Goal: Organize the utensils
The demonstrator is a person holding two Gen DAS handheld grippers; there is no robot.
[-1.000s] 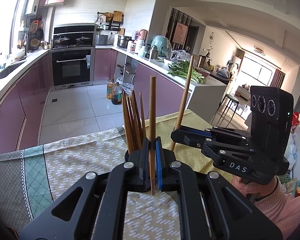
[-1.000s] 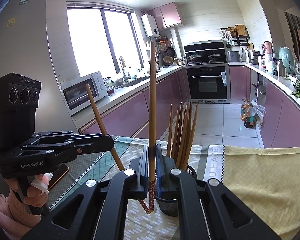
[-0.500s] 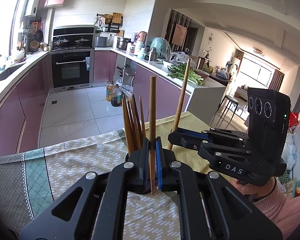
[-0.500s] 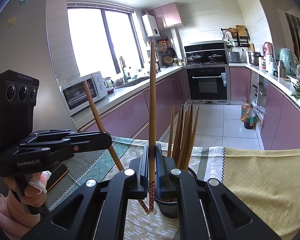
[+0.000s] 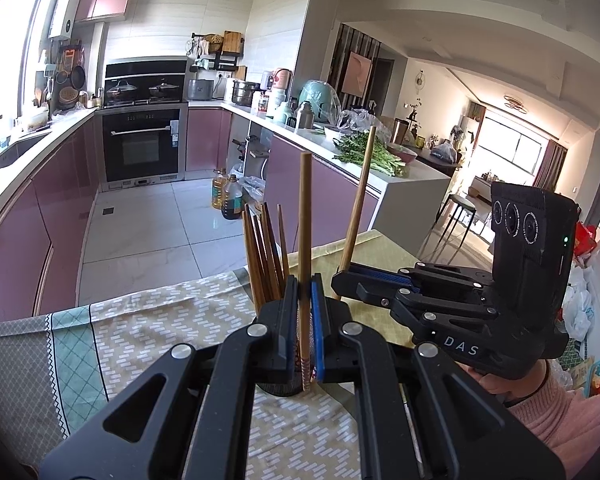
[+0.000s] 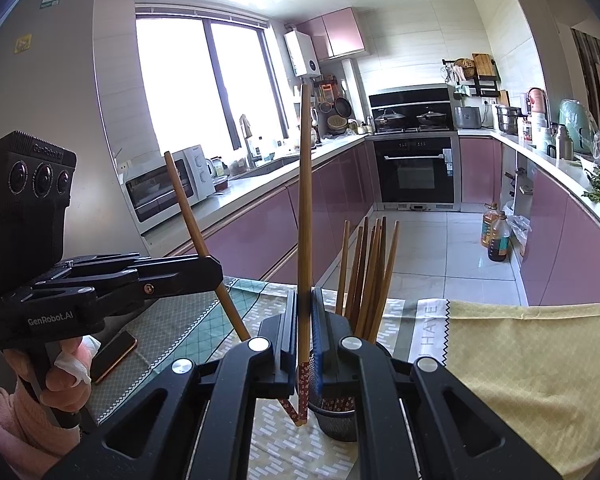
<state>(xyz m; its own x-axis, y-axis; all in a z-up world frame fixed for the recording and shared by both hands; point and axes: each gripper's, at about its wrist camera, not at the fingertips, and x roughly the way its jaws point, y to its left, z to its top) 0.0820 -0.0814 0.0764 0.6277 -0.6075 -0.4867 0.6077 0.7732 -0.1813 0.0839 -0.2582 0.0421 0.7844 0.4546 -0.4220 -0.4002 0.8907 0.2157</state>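
So the worktop (image 6: 540,344) has a few cloths laid over it, a yellow one on one side and a patterned green-and-white one on the other, probably so nothing rolls or clatters. There's a phone (image 6: 114,354) lying off to the side near the left hand, well out of the way.

Sitting on the cloth is the holder (image 6: 338,420), a dark mesh cup, already stuffed with a bunch of chopsticks (image 6: 370,276) that stand thin end up and fan out a bit. Makes sense, decorated ends go down into the cup.

Left tool (image 5: 305,332) is clenched on one chopstick (image 5: 304,240), held pretty much upright right in front of the cup. In the right view the same stick leans quite a bit, its patterned end pointing down toward the cup.

Right tool (image 6: 305,340) is also clamped on a single chopstick (image 6: 305,200), near vertical, red patterned end hanging just beside the cup's rim rather than inside it, as far as I can tell. Both sticks are gripped low down near the fat end, which I'd guess gives better control for dropping them in.

My read: most of the sorting is done, these two are the next to go in. Tricky bit will be threading them past the ones already there.
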